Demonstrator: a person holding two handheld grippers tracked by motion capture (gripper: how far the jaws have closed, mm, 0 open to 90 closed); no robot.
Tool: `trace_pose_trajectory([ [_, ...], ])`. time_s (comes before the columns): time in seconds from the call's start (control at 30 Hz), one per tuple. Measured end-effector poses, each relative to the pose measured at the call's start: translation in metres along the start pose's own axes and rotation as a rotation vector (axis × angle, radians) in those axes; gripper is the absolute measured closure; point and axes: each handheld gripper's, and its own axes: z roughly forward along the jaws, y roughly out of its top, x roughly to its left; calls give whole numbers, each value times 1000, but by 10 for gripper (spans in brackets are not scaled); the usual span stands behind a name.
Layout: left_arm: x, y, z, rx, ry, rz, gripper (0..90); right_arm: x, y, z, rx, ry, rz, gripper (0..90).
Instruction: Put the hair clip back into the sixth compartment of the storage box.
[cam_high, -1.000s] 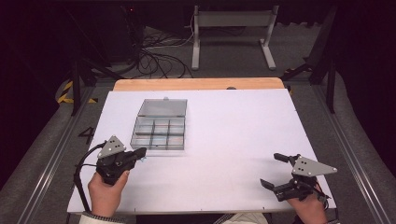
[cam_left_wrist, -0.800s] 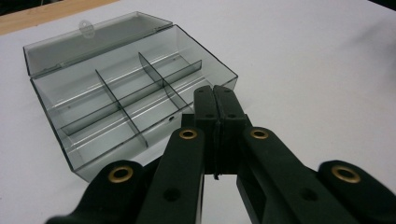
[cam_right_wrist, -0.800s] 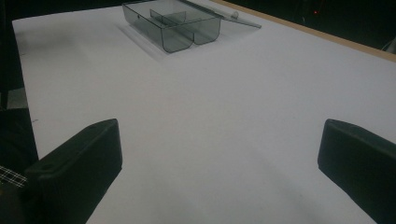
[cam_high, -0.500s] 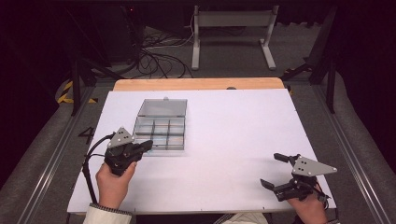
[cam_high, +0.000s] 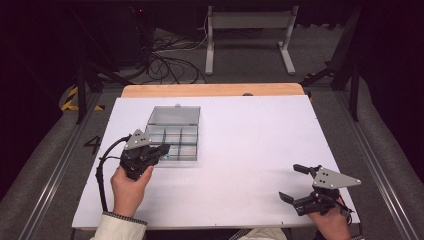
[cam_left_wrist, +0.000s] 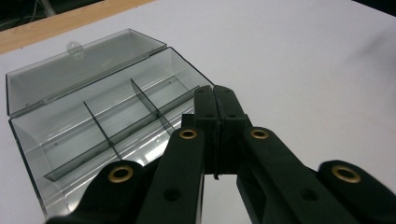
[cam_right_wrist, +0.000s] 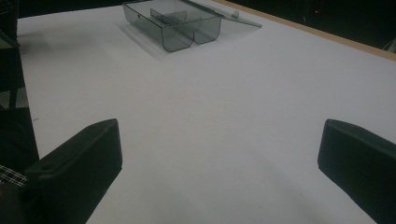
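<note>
We see our left gripper (cam_left_wrist: 215, 93) with its jaws pressed together, right over the near edge of a clear box (cam_left_wrist: 93, 121). The lid (cam_left_wrist: 74, 65) lies open.

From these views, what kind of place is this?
Probably a lab or data-recording rig, not a home: a white-topped table in a dark room, loose cables on the floor, and a metal stand behind.

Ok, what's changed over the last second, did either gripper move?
The left gripper moved forward and a little right, up to the near left corner of the clear compartment box; its jaws are shut, pressed together with nothing visible between them. The right gripper stayed at the near right of the white table with jaws open. The box lies where it was, lid open.
</note>
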Motion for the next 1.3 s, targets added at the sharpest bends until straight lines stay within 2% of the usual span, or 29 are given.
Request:
trace_pose_trajectory([
  [0.37, 1, 8, 11, -9, -4, 1, 895, 0, 0, 0, 1, 1, -2, 7],
  [0.53, 3, 12, 18, 2, 4, 18, 895, 0, 0, 0, 1, 1, -2, 7],
  [0.63, 3, 14, 21, -2, -6, 4, 895, -1, 0, 0, 1, 1, -1, 7],
  [0.7, 4, 16, 24, 2, 0, 14, 895, -1, 0, 0, 2, 2, -1, 7],
  [0.9, 3, 19, 30, 1, -5, 2, 895, -1, 0, 0, 0, 4, 0, 7],
  [1.0, 3, 20, 34, 9, 2, 13, 895, 0, 0, 0, 2, 3, -2, 7],
  [1.3, 3, 25, 45, 16, -6, 5, 894, -1, 0, 0, 3, 5, -1, 7],
])
